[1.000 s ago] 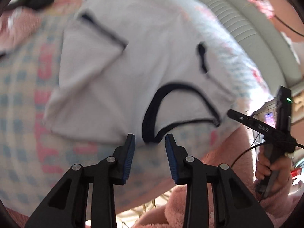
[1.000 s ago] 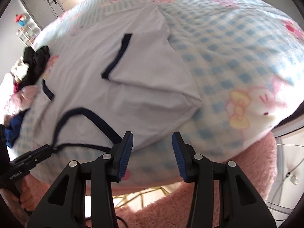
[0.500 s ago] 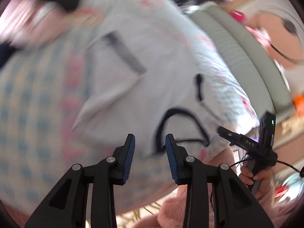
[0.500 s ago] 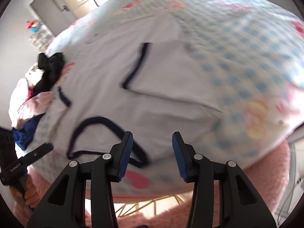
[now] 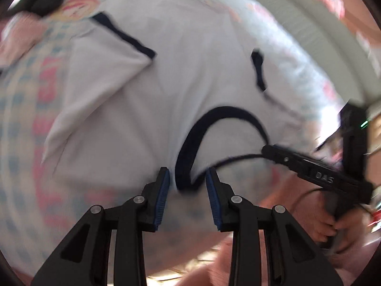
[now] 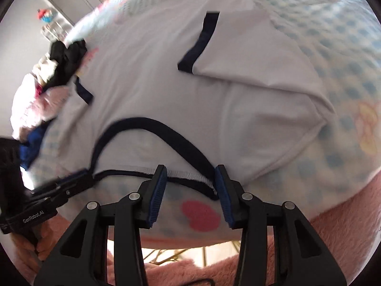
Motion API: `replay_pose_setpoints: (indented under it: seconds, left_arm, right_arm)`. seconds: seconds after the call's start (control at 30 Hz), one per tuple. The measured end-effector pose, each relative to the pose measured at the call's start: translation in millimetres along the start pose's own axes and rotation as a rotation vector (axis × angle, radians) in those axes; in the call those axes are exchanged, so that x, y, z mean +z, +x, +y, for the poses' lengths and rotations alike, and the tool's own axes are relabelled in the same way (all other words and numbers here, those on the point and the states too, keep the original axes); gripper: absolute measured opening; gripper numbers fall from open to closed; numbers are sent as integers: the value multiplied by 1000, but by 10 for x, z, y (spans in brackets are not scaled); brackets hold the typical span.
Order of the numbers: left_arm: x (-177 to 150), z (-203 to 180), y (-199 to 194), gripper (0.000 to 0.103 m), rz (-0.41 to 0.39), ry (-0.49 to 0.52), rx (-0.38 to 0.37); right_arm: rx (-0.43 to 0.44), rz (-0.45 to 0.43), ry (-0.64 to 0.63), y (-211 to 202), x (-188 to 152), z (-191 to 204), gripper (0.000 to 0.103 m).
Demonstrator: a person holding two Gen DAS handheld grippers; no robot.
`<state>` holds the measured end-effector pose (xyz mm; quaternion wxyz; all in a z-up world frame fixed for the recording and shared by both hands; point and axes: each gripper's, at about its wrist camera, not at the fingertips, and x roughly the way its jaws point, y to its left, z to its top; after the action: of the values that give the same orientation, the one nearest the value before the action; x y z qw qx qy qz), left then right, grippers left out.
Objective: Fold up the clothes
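Left wrist view: white T-shirt w/ navy trim (image 5: 147,100) lies flat on a blue-check cartoon-print bedspread (image 5: 21,109), sleeves folded in. Left gripper (image 5: 187,178) is closing, jaws still apart, the navy collar (image 5: 190,143) between them but not pinched. Right wrist view: right gripper (image 6: 189,178) is spread, straddling the collar's other end at the near bed edge. Pile of dark and pink clothes (image 6: 54,71) sits far left.
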<state>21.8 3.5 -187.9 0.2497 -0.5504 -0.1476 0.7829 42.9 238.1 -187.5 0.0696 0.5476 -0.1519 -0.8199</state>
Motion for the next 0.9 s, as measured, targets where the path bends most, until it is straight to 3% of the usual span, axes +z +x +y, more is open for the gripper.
replay_pose_setpoints:
  seconds: [0.1, 0.23, 0.3, 0.5, 0.7, 0.8, 0.9]
  left_arm:
    - [-66, 249, -337, 33, -110, -128, -80]
    - [-83, 624, -656, 35, -236, -287, -29]
    - [-74, 749, -644, 35, -241, -329, 7]
    - [-62, 886, -384, 35, -210, -367, 36]
    - [-22, 978, -360, 35, -200, -388, 24]
    - [-66, 916, -430, 35, -237, -345, 111]
    - [12, 978, -243, 41, -143, -273, 41]
  right_arm:
    - [7, -103, 39, -326, 70, -102, 44]
    - [-40, -179, 175, -522, 154, -409, 44]
    - [-91, -155, 245, -471, 192, -606, 44]
    - [-119, -121, 315, -340, 169, -812, 44]
    - [-30, -151, 381, -197, 243, -855, 48]
    - [-36, -179, 335, -147, 316, -837, 49]
    - [-47, -186, 315, -79, 380, -845, 49]
